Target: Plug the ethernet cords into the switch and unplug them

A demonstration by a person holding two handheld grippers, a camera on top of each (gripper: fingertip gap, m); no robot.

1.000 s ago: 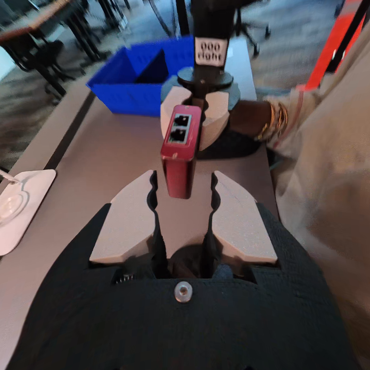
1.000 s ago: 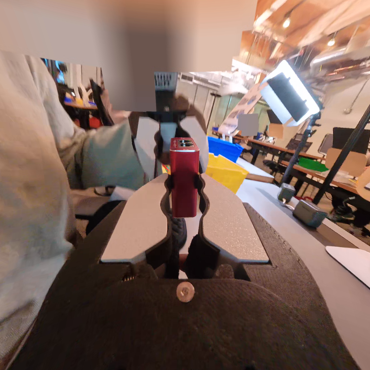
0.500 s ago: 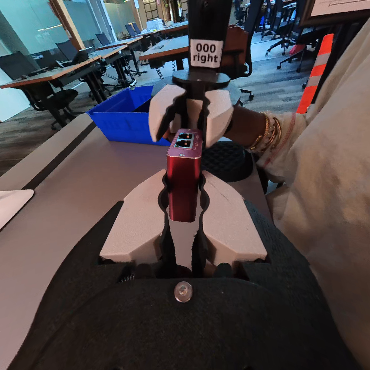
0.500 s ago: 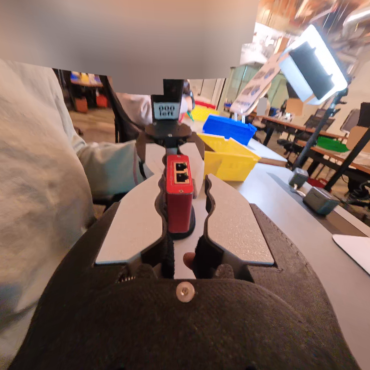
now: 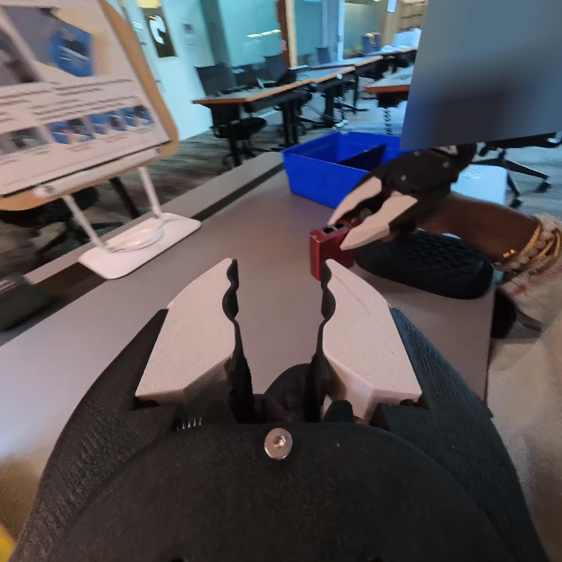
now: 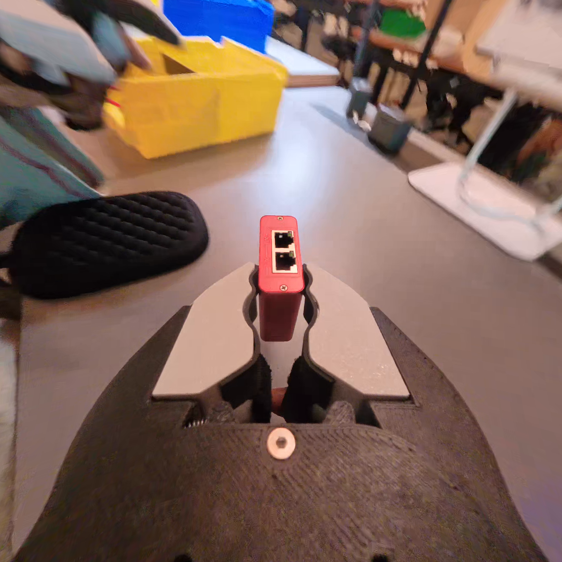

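Right wrist view, red switch (image 6: 280,273) clamped in right gripper (image 6: 279,275) above grey table (image 6: 349,213), yellow bin (image 6: 194,100) toward far edge, left gripper (image 5: 278,275) held wide, empty, office desks (image 5: 273,91) seen beyond.

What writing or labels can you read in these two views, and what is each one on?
Nothing legible.
Sign board: printed lines, blurred.
Red switch in the right hand-held gripper: marks beside its ports, too small.
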